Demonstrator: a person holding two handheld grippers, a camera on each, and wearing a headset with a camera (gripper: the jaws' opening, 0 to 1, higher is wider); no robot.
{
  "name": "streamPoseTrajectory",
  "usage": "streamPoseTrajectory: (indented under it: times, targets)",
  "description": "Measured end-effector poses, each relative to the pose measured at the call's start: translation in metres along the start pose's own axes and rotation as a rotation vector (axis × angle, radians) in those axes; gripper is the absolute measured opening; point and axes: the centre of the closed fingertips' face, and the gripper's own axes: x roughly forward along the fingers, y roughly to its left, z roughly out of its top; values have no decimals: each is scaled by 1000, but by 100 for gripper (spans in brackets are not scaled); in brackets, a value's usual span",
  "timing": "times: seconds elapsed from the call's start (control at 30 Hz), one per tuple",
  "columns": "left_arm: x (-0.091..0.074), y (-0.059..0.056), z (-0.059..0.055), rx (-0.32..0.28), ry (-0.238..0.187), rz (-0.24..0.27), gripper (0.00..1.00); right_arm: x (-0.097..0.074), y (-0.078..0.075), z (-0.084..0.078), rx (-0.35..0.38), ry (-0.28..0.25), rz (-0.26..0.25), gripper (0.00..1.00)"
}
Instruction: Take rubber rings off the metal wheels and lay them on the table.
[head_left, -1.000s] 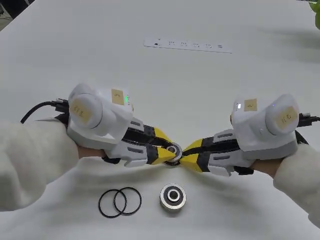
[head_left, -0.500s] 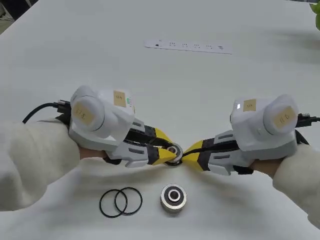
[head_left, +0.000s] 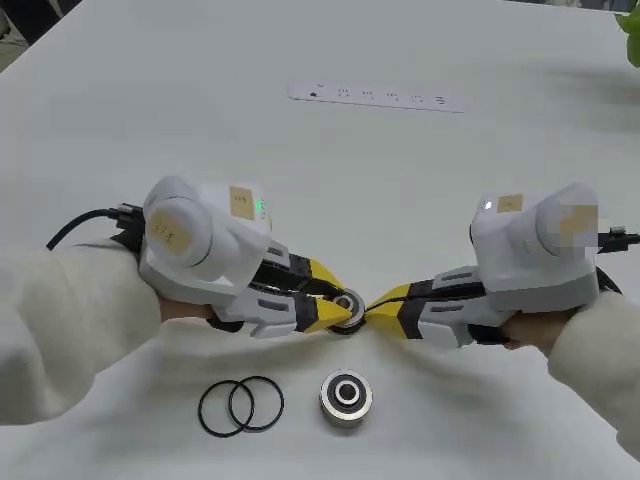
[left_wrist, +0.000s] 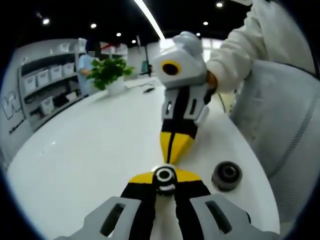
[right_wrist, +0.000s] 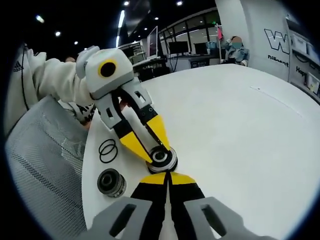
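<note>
Head view: my left tongs and right tongs meet tip to tip over the white counter, with a small metal wheel between them. The left tongs are clamped on that wheel, one yellow tip on each side of it. In the left gripper view the wheel sits right between my two tips, its hub facing the camera.

My right tongs are pinched narrow. In the right gripper view the two yellow tips lie together with barely a dark line between them, and they touch the rim of the held wheel. I cannot tell whether they have any rubber caught between them.

Toward me from the held wheel, a second wheel lies flat on the counter, apart from both tongs. Two black rubber rings lie to the left of that second wheel, overlapping each other, nearer my left sleeve.

Well beyond the held wheel, a white power strip lies across the counter. A bit of green plant shows farther off to the right of the wheel.
</note>
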Motion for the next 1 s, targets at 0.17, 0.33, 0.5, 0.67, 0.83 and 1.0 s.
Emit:
streamPoseTrajectory:
  times: [0.17, 0.33, 0.5, 0.67, 0.83, 1.0]
  targets:
    - [0, 1, 0, 0, 2, 1, 14, 1, 0, 0, 34, -8, 1, 0]
    - [-1, 1, -1, -1, 2, 1, 14, 0, -5, 1, 120, -28, 11, 0]
    - [-1, 1, -1, -4, -2, 0, 14, -1, -7, 2, 242, -68, 28, 0]
    - [0, 1, -1, -7, -6, 2, 14, -3, -8, 5, 340, -102, 42, 0]
    - [0, 1, -1, -7, -8, 2, 14, -3, -6, 6, 372, -106, 49, 0]
    - [0, 1, 0, -7, -11, 2, 14, -4, -3, 9, 374, -113, 51, 0]
